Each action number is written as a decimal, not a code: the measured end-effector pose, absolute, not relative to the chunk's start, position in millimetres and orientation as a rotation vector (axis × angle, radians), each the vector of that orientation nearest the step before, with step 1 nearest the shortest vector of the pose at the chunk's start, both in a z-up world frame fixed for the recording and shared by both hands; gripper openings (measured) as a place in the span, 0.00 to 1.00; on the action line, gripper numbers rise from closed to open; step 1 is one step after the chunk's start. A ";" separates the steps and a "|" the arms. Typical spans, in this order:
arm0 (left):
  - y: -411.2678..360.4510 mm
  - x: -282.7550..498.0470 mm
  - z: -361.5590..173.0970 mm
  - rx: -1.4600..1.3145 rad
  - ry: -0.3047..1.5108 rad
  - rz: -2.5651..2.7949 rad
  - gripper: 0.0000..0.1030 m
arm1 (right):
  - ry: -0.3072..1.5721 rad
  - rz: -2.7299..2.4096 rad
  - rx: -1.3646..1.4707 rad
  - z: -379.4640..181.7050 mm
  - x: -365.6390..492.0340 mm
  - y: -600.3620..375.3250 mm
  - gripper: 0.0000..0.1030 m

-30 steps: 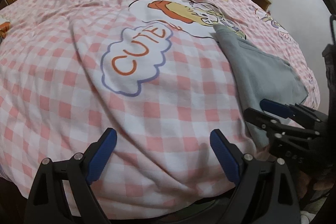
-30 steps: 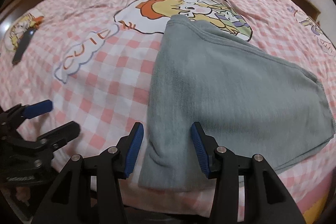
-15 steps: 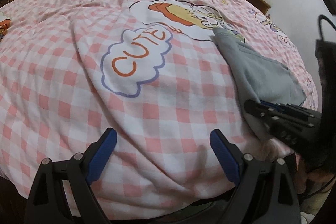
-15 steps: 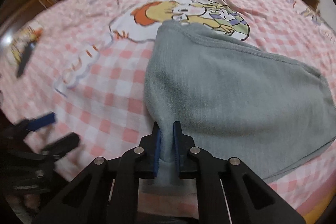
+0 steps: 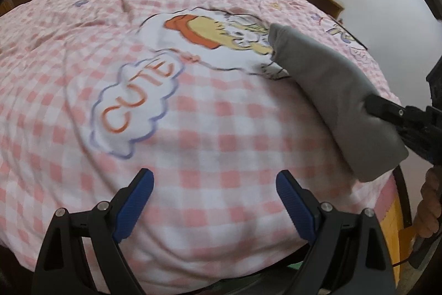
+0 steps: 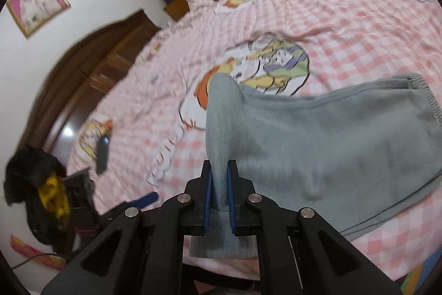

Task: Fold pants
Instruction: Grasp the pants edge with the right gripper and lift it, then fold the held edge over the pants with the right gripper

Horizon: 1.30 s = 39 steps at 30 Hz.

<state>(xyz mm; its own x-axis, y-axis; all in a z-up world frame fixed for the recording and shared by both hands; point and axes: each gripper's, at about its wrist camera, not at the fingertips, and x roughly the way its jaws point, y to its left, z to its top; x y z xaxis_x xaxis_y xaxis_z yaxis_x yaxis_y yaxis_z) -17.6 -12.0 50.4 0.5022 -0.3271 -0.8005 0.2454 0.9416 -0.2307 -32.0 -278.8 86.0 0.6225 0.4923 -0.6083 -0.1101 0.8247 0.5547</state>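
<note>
On the pink checked cartoon bedspread (image 5: 193, 129), soft grey fleece pants (image 6: 331, 137) lie already doubled. The right gripper (image 6: 219, 192) clamps their near edge, lifting it; the left gripper (image 5: 212, 201) gapes empty beside them. Further folding likely remains.

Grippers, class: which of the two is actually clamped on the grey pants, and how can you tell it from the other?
The right gripper: its blue pads are shut on a fold of the grey pants. The left gripper hangs wide open over the checked bedsheet, holding nothing.
</note>
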 end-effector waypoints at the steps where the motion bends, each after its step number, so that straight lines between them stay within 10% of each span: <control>1: -17.0 -15.9 53.0 -0.093 0.984 -0.358 0.90 | 0.823 0.366 0.516 88.1 -33.4 -283.9 0.10; 39: -228.4 18.0 33.0 0.231 1.067 -0.595 0.90 | 0.819 0.077 0.729 35.8 -39.2 -498.7 0.22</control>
<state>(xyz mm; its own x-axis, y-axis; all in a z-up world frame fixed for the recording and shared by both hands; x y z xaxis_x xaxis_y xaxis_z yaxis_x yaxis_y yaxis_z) 18.0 -228.4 33.0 0.3452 -0.3450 -0.8728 0.5611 0.8213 -0.1027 -39.2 -498.7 35.8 0.6947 0.3315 -0.6383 0.2074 0.7574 0.6191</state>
